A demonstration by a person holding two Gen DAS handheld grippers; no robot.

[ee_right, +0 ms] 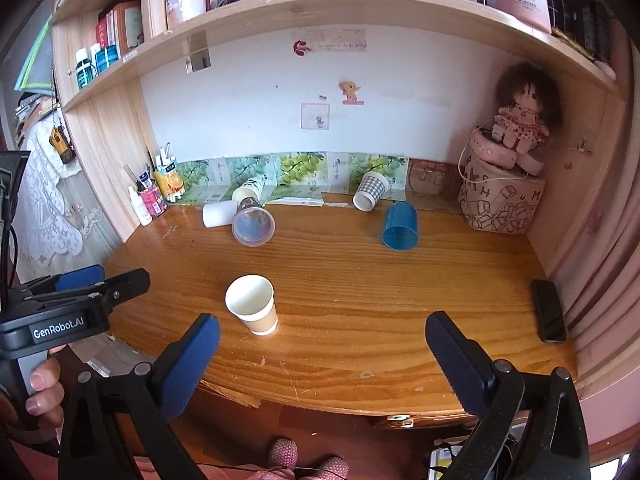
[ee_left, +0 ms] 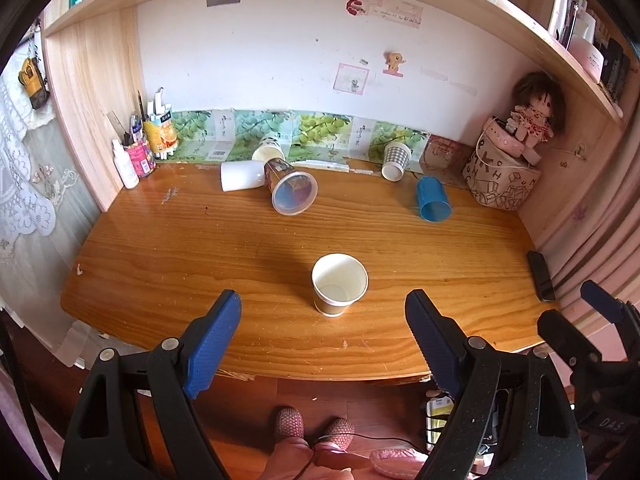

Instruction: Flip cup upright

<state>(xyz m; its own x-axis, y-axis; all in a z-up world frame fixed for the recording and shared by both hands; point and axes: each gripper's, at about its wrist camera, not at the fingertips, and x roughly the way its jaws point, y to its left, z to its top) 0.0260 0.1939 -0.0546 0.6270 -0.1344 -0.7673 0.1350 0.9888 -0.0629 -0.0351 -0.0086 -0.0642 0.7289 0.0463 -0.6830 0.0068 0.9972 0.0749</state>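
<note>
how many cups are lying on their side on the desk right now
5: white cup, clear cup and a cream cup clustered back left; checkered cup and blue cup back right. None seem hidden.

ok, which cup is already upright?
The tan paper cup near the desk's front edge; its mouth faces up, while every other cup lies tipped over at the back.
</note>
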